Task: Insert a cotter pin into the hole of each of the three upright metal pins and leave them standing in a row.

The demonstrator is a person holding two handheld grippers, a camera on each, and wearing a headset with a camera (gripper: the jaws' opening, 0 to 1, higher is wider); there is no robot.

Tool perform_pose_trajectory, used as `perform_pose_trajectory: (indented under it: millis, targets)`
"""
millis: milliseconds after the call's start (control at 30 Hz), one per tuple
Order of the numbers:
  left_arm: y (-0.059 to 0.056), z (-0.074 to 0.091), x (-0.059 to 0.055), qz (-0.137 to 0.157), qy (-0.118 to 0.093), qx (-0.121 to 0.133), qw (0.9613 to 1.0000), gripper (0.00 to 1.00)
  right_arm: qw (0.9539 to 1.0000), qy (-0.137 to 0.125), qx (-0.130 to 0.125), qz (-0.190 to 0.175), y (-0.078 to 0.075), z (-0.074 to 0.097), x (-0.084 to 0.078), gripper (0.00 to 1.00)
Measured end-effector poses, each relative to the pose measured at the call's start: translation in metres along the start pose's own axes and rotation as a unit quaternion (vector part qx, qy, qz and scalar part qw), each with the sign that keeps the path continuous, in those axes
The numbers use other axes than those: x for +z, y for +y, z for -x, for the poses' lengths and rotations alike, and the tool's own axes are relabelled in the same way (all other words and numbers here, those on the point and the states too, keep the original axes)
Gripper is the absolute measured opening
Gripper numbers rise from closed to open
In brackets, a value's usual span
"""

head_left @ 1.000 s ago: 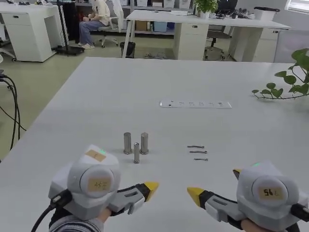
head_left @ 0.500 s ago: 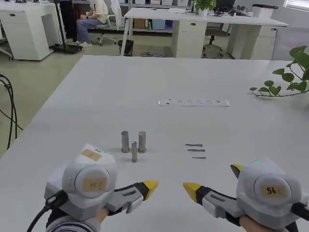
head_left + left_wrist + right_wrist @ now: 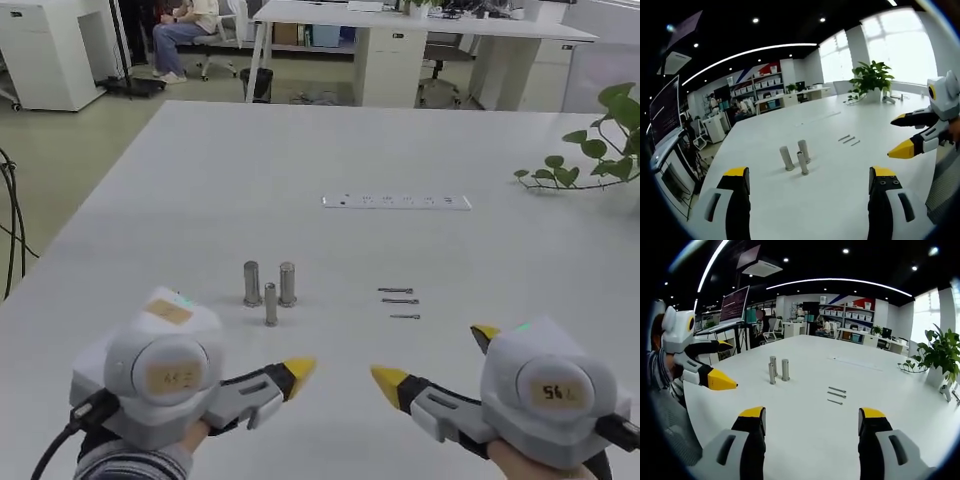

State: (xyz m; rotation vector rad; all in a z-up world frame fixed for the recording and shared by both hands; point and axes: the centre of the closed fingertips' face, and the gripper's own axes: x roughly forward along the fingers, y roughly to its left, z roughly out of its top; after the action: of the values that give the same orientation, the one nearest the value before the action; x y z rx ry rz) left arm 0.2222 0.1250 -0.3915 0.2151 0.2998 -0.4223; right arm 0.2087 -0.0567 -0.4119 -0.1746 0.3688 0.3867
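Three short metal pins stand upright in a tight cluster on the white table, left of centre. To their right, three thin cotter pins lie flat, one behind another. My left gripper is open and empty, short of the metal pins; its yellow fingertip shows at lower left. My right gripper is open and empty too, nearer me than the cotter pins and the metal pins. In the head view the right gripper sits at lower right.
A flush power strip lies in the table beyond the parts. Plant branches reach in over the right edge. Desks and a seated person are far behind. The right gripper enters the left gripper view from the right.
The head view has shifted, so the pins sit slightly higher and further left in frame. Both grippers stay open near the table's front. The pins and cotter pins have not moved.
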Motion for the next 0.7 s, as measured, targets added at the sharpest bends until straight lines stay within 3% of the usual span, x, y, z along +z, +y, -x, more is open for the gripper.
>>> perform_pose_trajectory:
  millis: [100,200,300,333,567,700]
  targets:
    - [-0.002,-0.001,-0.002,-0.003,0.010,-0.003,0.9999,0.98,0.9998,-0.003,0.017,0.010,0.005,0.003,0.006,0.72]
    - [-0.004,0.000,0.006,0.003,-0.009,-0.010,0.9999,0.98,0.9995,-0.011,0.031,0.003,0.004,0.003,0.014,0.69]
    - [-0.005,0.002,0.002,-0.003,0.006,-0.009,0.9999,0.98,0.9983,-0.011,0.055,0.014,0.005,0.002,0.018,0.66]
    - [-0.005,0.003,0.002,-0.003,0.008,-0.011,0.9999,0.98,0.9970,-0.011,0.075,0.019,0.008,0.000,0.020,0.64]
    - [-0.003,0.006,0.009,0.004,0.013,-0.013,0.9998,0.96,0.9904,-0.001,0.132,0.042,0.015,-0.016,0.024,0.52]
    - [-0.003,0.007,0.013,0.011,0.012,-0.015,0.9998,0.96,0.9843,0.001,0.168,0.056,0.024,-0.035,0.027,0.48]
